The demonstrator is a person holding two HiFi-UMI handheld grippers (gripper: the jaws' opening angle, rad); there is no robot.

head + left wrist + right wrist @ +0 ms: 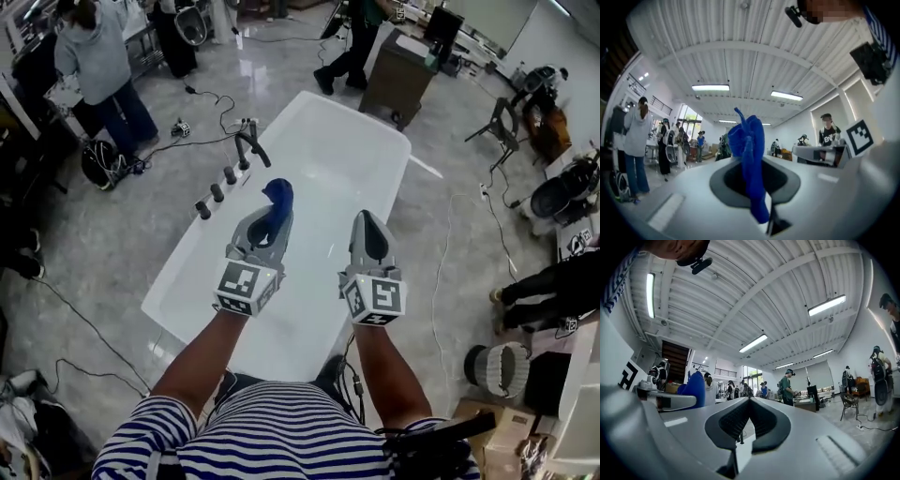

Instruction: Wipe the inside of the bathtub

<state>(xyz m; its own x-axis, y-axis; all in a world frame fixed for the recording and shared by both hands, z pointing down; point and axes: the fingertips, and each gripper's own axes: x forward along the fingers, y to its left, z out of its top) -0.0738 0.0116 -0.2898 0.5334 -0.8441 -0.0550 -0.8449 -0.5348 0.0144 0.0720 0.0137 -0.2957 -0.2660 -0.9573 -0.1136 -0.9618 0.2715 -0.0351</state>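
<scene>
Forearms in striped sleeves reach over a white bathtub [347, 150]. The left gripper [267, 217] pinches a blue cloth [277, 195] that sticks out past its jaw tips, above the tub's inside. Beside it, the right gripper [368, 223] has its jaws closed together, empty. Farther off, a black faucet [251, 145] stands on the tub's left rim.

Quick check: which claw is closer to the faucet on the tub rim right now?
Left. The left claw, holding the blue cloth, is over the tub on the side of the faucet; the right claw sits farther across, toward the opposite rim.
</scene>
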